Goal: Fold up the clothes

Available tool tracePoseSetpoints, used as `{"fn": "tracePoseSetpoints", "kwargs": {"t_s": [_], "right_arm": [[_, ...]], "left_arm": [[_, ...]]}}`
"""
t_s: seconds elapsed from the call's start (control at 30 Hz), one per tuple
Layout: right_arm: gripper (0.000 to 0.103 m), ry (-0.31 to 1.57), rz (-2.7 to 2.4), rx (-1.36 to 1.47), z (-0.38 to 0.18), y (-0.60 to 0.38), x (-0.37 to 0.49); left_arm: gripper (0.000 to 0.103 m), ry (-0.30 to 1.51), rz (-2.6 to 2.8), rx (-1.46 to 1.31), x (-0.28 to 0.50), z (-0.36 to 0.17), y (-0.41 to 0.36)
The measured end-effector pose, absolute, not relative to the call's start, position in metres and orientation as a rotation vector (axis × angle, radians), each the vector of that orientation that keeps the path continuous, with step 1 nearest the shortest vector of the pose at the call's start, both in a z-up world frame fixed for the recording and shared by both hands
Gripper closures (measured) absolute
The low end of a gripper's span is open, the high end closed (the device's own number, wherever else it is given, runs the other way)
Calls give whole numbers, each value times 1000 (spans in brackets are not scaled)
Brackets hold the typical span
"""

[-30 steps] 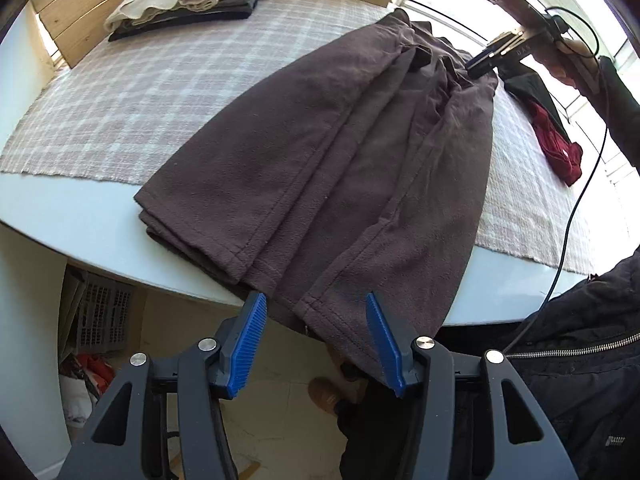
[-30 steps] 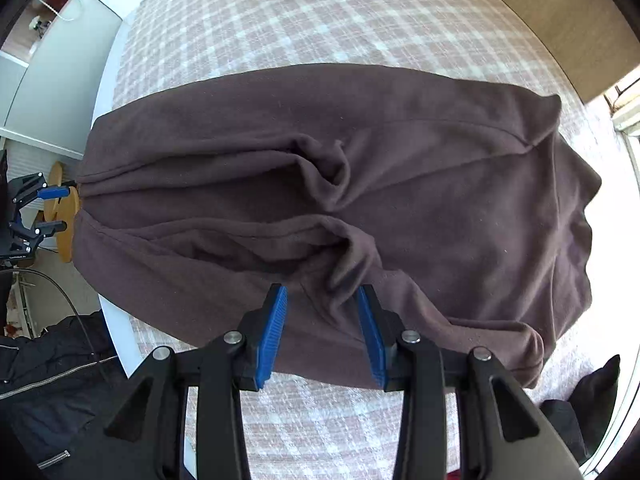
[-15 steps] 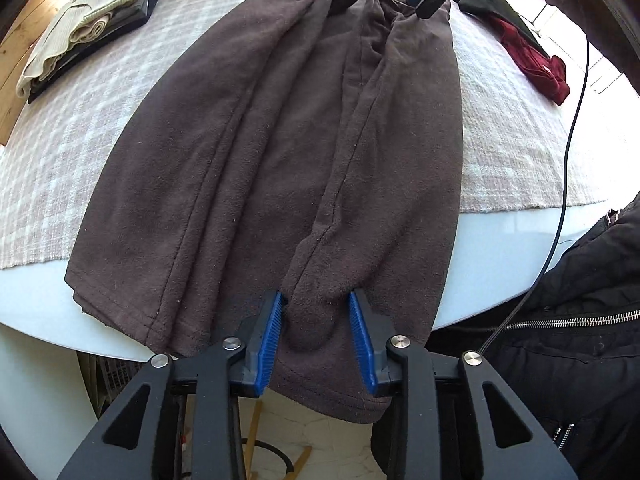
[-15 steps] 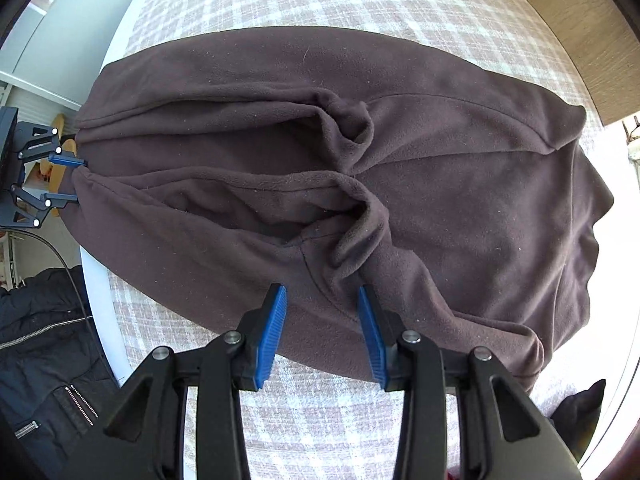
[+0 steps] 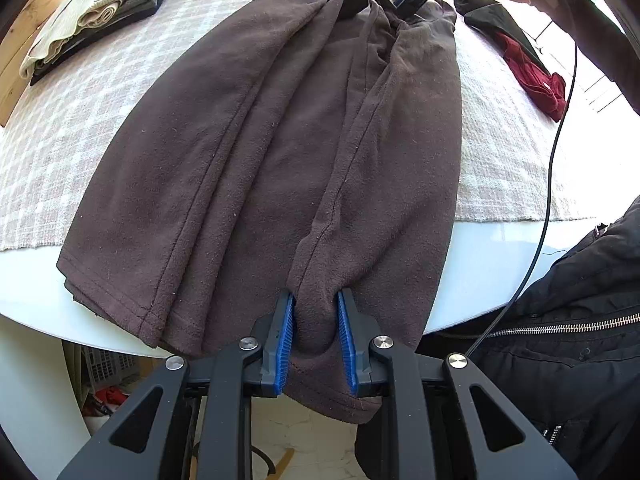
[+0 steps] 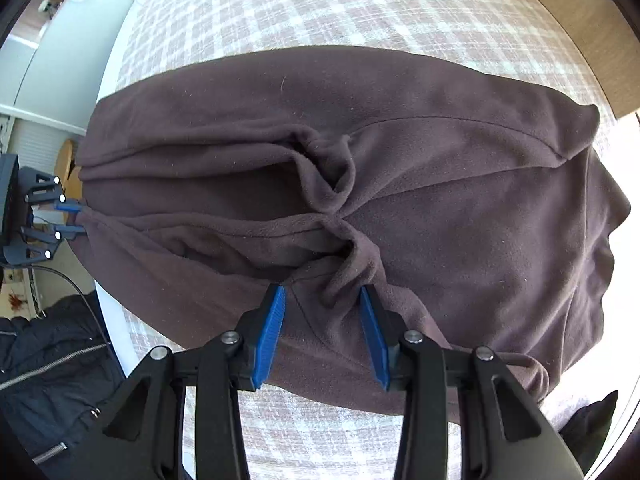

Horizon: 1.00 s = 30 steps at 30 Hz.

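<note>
A brown fleece garment [image 5: 280, 140] lies lengthwise on a checked cloth [image 5: 80, 120], its hem hanging over the white table's edge [image 5: 500, 256]. My left gripper [image 5: 314, 300] points down at that hem. Its jaws are closing, and the blue pads press a bunch of fleece between them. In the right wrist view the garment [image 6: 440, 160] fills the middle, and my right gripper [image 6: 322, 292] holds a raised fold near the gathered creases. The right gripper [image 5: 404, 0] also shows at the garment's far end in the left wrist view, and the left gripper [image 6: 74, 218] at the left edge of the right one.
A stack of folded clothes [image 5: 88, 20] sits at the far left of the table. A red and black garment [image 5: 536, 80] lies at the right. A person's black zipped jacket [image 5: 560, 340] and a cable [image 5: 552, 160] are close by. A crate [image 5: 100, 364] stands under the table.
My left gripper came in over the hanging hem, rolled to line up with the garment, and its jaws narrowed onto the cloth. The right gripper kept its fold and shifted slightly.
</note>
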State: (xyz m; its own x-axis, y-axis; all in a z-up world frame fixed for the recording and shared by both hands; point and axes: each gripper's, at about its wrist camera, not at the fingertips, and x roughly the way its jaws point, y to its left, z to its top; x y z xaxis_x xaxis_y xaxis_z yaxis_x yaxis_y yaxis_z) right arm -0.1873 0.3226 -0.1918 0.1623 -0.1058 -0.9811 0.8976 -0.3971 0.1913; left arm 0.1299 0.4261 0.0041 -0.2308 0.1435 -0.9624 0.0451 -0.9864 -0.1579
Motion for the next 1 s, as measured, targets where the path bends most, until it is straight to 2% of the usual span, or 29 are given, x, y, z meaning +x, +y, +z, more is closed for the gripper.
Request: {"fn": "tracePoseSetpoints", "kwargs": {"t_s": [0.27,0.33,0.37,0.4,0.57,0.77,0.87,0.9,0.93,1.0], "right_arm": [[62,885,-1427,1526,-203,335,-189],[70,863,-1436,1532,-201,343,-190],[80,839,-1444,1545,-198,347,-192],[86,799,-1456,1572,-195,353,-197],[91,665,-1493,1591,-175,376,-209],[91,635,-1526,1611,-183,390,-216],[90,698,-1529,1597,-194,393,-213],[89,715,-1538,1581,-193,393,-209],[87,731,-1538,1573,-191,394,-207],[87,740,-1538,1565,-182,401,-205]], "left_arm": [[89,-240,2416,-1879,136,9,423],[90,-236,2423,-1881,136,13,423],[90,-235,2433,-1879,137,16,421],[90,-234,2444,-1876,138,19,420],[90,-274,2512,-1843,142,36,406],[89,-284,2475,-1907,142,16,400],[85,-267,2466,-1918,141,12,406],[78,-276,2471,-1933,142,14,404],[66,-266,2490,-1953,146,16,402],[64,-257,2510,-1967,158,25,400]]}}
